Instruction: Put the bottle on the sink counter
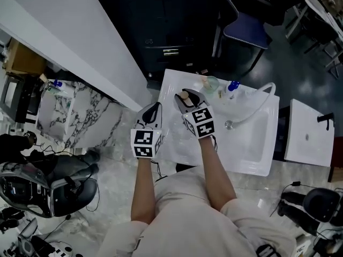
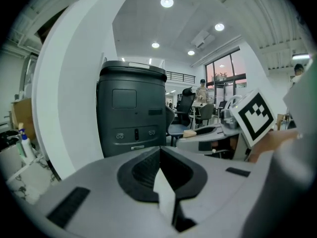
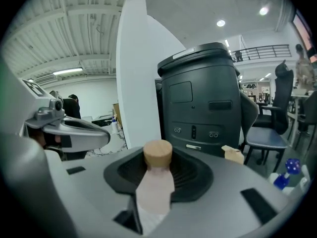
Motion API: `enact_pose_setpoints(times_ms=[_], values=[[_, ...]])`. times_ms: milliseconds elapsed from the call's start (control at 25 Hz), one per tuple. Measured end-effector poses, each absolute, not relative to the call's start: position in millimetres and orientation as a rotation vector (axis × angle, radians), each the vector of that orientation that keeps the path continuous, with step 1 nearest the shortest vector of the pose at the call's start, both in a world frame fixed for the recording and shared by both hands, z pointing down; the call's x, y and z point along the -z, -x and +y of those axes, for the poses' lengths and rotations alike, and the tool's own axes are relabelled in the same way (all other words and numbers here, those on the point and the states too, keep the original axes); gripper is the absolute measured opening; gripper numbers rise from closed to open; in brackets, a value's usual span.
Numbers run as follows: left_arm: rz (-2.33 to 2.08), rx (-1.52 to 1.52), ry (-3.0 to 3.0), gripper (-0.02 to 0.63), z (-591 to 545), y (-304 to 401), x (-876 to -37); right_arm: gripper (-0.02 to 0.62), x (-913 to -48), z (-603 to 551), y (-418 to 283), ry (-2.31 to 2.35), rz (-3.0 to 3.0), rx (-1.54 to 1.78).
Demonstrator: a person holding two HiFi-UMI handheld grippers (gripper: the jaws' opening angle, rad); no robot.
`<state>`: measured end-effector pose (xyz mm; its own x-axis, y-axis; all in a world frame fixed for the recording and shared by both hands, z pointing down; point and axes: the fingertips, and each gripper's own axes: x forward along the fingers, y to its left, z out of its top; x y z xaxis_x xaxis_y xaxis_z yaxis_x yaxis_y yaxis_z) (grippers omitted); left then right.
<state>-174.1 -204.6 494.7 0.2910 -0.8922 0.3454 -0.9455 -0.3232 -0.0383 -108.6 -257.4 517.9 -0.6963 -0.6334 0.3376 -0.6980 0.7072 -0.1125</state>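
Note:
A pale pink bottle [image 3: 154, 185] with a round wooden cap [image 3: 157, 154] stands upright between the jaws of my right gripper [image 3: 158, 172], which is shut on it. In the head view that gripper [image 1: 187, 97] hangs over the back left part of the white sink counter [image 1: 174, 143], and the bottle's cap [image 1: 185, 95] shows at its tip. My left gripper [image 1: 154, 109] is just left of the counter's edge, beside the right one. Its jaws [image 2: 159, 151] meet at the tips with nothing between them.
A blue-capped bottle [image 1: 233, 86] and a clear cup [image 1: 210, 83] stand at the counter's back edge, with a curved hose [image 1: 256, 108] over the basin. A dark cabinet-like unit [image 2: 132, 110] and a white wall panel [image 1: 69, 42] lie ahead. A marble-patterned block [image 1: 72, 116] is at the left.

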Motion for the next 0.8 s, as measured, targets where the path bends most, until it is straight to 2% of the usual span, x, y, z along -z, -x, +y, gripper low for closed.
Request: enact_pose_setpoints(times_ms=[800], values=[[-1.689, -0.316, -2.300, 0.006, -225, 184, -512, 0.126, -567, -341, 137, -1.058, -2.563, -0.225]])
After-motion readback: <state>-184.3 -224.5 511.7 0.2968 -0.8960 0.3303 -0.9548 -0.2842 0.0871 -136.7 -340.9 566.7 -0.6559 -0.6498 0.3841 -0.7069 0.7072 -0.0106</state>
